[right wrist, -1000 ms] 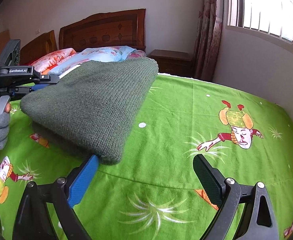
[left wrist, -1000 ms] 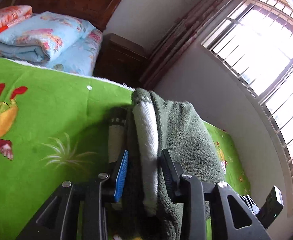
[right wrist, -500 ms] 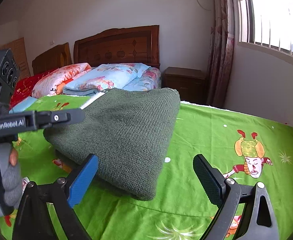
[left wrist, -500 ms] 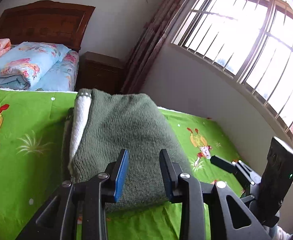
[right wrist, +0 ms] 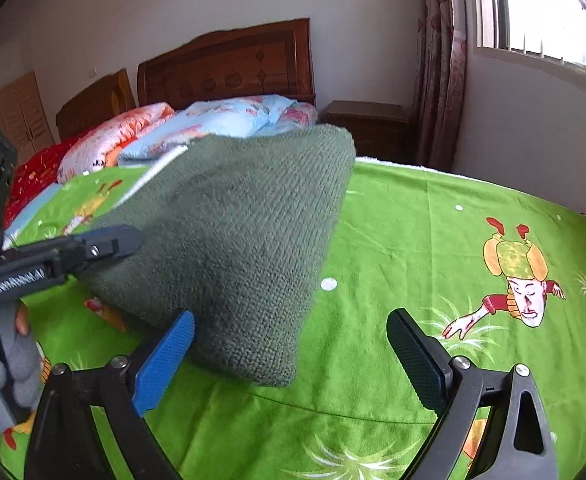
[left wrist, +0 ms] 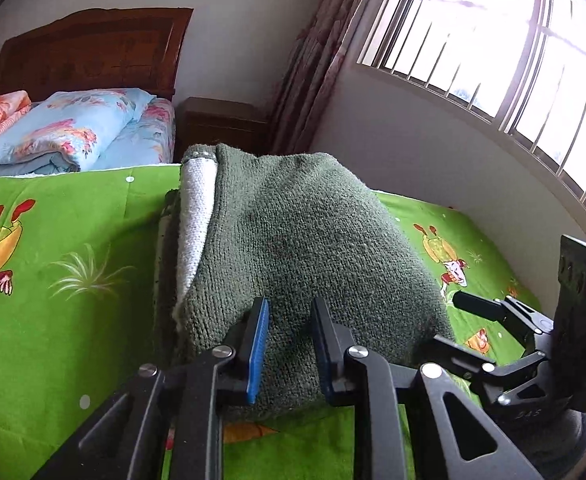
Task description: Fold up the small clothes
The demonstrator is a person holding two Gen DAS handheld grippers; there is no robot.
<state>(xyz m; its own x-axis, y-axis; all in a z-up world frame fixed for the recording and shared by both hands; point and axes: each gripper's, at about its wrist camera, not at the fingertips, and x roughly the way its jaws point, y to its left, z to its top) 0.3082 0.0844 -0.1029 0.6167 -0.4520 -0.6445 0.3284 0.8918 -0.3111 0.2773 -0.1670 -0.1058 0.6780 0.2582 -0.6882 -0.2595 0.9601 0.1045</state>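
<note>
A folded dark green knit sweater (left wrist: 305,240) with a white inner layer (left wrist: 195,220) lies on the green cartoon bedspread (left wrist: 61,240). My left gripper (left wrist: 287,344) is narrowly parted at the sweater's near edge, its jaws resting against the knit without pinching a fold. In the right wrist view the sweater (right wrist: 245,232) lies ahead and left. My right gripper (right wrist: 291,344) is wide open and empty, its blue pad (right wrist: 165,360) beside the sweater's near corner. The left gripper (right wrist: 117,244) shows at the sweater's left side there.
Folded floral quilts (left wrist: 73,132) lie at the wooden headboard (left wrist: 89,52). A wooden nightstand (right wrist: 367,124) stands by the curtain. A wall with a barred window (left wrist: 493,52) runs along the bed's right side. The bedspread (right wrist: 453,260) stretches right of the sweater.
My left gripper has let go of the sweater's folded edge and pulled back toward its near end. The sweater now lies flat. My right gripper has stayed open and shifted only slightly.
</note>
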